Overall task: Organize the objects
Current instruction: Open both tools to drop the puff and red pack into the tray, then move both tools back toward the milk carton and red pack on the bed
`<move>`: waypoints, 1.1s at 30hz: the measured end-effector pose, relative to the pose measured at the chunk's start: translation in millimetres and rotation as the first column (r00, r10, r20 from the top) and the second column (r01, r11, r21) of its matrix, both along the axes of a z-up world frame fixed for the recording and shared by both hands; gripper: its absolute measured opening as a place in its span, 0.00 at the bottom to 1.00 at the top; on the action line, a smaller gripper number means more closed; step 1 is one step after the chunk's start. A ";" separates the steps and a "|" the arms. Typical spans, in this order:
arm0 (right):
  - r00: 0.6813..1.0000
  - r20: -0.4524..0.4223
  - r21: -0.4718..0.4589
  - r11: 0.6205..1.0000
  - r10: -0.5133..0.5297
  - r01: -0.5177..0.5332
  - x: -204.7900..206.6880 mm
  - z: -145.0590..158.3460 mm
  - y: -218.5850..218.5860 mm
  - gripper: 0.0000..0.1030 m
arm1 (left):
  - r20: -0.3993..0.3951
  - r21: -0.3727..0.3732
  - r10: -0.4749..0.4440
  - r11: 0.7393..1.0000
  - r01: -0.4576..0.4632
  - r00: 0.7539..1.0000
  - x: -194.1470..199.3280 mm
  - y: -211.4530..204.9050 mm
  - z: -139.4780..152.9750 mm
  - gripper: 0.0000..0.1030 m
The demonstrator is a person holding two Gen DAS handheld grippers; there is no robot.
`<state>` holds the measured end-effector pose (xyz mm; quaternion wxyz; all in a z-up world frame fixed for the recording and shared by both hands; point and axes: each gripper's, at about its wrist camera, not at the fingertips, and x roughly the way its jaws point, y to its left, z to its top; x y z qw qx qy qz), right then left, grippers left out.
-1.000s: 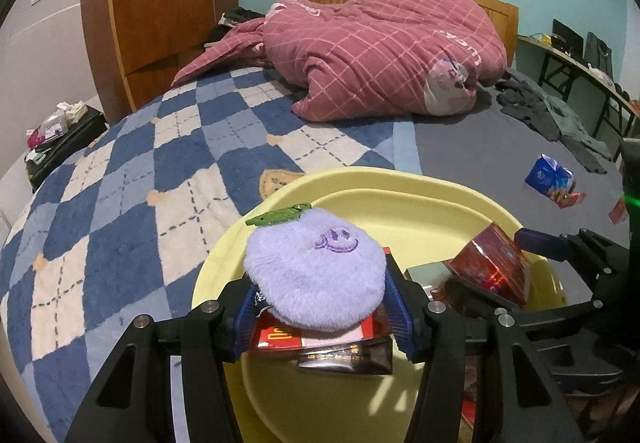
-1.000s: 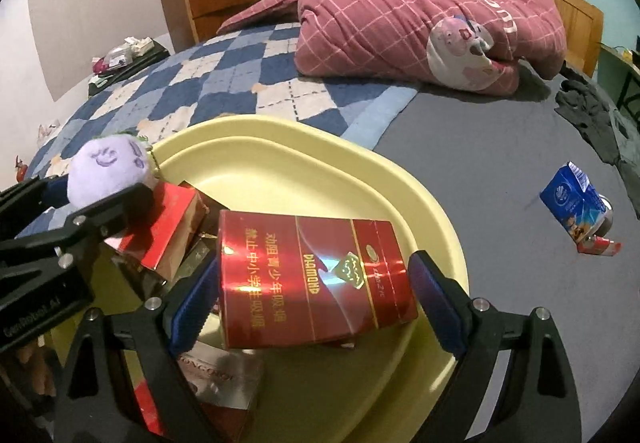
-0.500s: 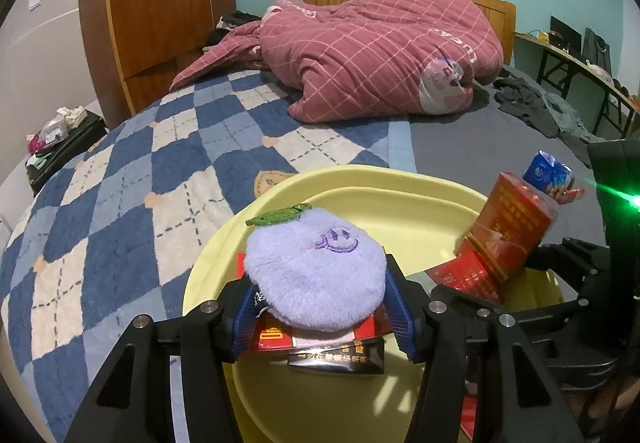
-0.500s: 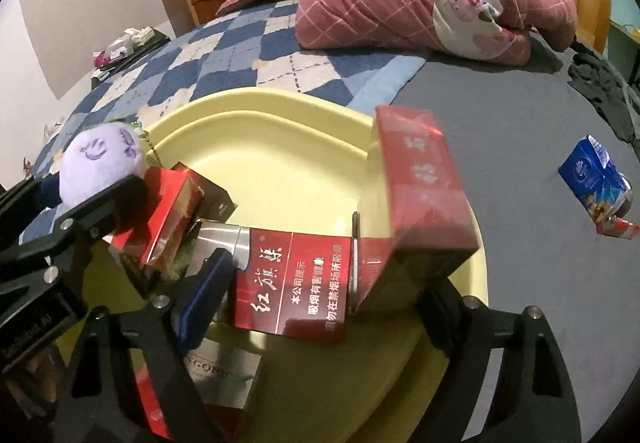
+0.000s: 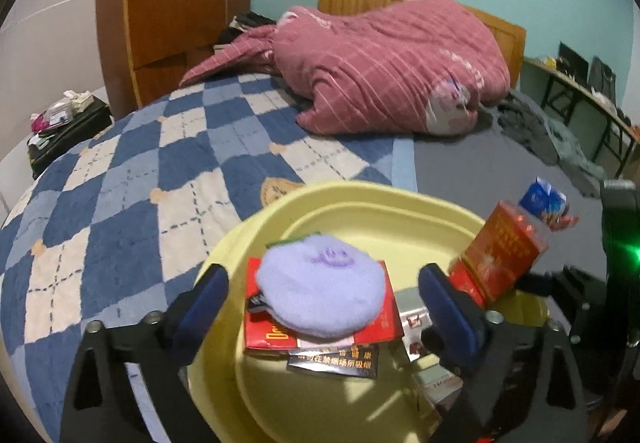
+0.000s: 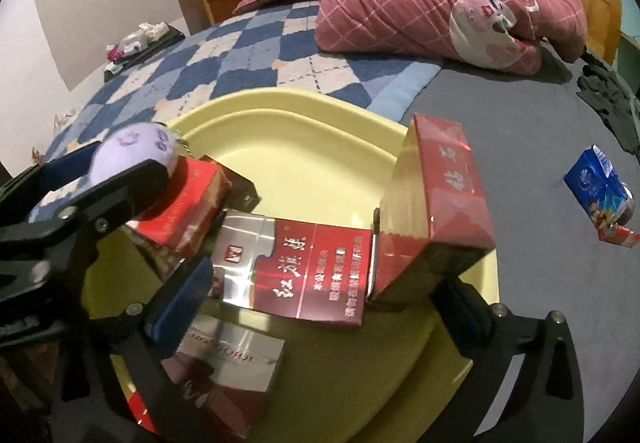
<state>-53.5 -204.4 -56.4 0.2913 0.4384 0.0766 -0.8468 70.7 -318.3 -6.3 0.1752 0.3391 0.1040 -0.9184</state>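
Fingers springing apart on both grippers: the left gripper lets go of the soft lilac plush toy lying on stiff glossy packs, the right gripper straddles a slick red carton tilted in the yellow tray. Light stuff; I'd pinch the carton's flat sides.

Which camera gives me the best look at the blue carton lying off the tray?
Right wrist view: the blue carton lies unobstructed on the grey bedsheet, its printed faces visible. In the left wrist view the carton is smaller, and the upright red box hides its lower part.
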 end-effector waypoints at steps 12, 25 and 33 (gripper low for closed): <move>1.000 0.000 -0.040 0.999 -0.008 0.008 9.9 18.7 14.5 1.00 | -0.072 0.004 0.024 1.000 -0.024 0.997 17.5 1.4 16.8 1.00; 0.999 -0.046 -0.018 1.000 0.015 -0.016 25.4 38.2 13.2 1.00 | -0.115 0.099 0.062 0.994 -0.051 0.991 26.6 -8.8 30.4 1.00; 0.997 -0.069 -0.052 0.998 -0.026 0.022 35.7 58.8 45.1 1.00 | -0.167 0.142 0.051 0.989 -0.027 0.985 24.7 7.4 48.0 1.00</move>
